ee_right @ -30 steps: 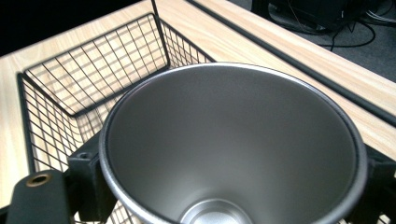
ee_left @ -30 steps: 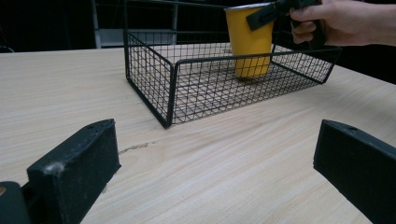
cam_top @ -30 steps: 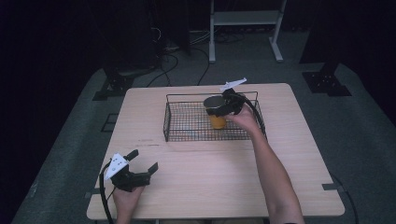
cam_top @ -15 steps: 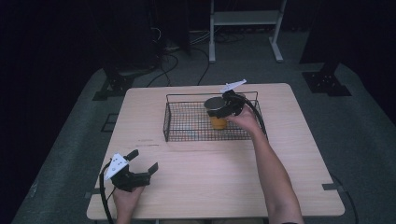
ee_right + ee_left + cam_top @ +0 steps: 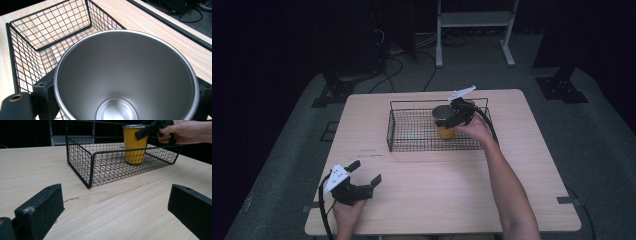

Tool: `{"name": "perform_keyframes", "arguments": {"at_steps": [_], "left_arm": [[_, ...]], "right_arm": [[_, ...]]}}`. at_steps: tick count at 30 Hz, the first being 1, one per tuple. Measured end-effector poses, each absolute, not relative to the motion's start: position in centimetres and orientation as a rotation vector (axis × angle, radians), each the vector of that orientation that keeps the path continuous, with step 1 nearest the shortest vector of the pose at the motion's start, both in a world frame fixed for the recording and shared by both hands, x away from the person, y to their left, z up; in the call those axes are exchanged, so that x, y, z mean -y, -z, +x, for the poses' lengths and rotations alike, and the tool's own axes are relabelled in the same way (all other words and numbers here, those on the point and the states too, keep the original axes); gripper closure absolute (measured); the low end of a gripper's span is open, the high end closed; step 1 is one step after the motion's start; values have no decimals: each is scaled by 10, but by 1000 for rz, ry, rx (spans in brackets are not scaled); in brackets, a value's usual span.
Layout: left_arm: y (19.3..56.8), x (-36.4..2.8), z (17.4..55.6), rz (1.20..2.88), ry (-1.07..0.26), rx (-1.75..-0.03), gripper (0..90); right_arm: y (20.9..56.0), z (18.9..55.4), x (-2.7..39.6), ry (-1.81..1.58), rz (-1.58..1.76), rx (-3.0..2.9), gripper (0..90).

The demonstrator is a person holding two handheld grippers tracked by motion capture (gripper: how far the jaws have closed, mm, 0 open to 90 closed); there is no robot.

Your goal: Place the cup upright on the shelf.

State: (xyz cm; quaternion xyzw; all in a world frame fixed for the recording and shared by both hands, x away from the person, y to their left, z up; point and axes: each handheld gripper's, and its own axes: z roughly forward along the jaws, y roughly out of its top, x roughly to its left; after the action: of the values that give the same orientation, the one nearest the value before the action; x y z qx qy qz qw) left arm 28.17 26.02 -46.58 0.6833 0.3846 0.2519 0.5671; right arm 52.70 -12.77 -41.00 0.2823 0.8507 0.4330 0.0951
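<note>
While your right gripper (image 5: 455, 114) was clamped across the rim of the yellow steel cup (image 5: 135, 143), the cup stood upright on the floor of the wire basket (image 5: 398, 134), toward its right end near the far wall. If setting it down was your step, you did well to keep it vertical and needed only to part the jaws evenly before lifting straight up, clear of the mesh. Your left gripper (image 5: 357, 180) rested on the wooden table (image 5: 437, 195) near its front left corner, jaws spread wide and empty, well apart from the basket
</note>
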Motion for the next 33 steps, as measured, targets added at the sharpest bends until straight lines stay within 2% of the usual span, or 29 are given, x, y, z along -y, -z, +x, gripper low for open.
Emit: {"name": "perform_keyframes", "arguments": {"at_steps": [6,12,33], "left_arm": [[466,-260,282,1607,-592,-904,0],[466,-260,282,1607,-593,-904,0],[466,-260,282,1610,-595,-903,0]], "right_arm": [[411,525,129,-1273,847,-2522,23],[410,525,129,-1250,835,-2530,0],[397,520,137,-1324,821,-2501,0]]}}
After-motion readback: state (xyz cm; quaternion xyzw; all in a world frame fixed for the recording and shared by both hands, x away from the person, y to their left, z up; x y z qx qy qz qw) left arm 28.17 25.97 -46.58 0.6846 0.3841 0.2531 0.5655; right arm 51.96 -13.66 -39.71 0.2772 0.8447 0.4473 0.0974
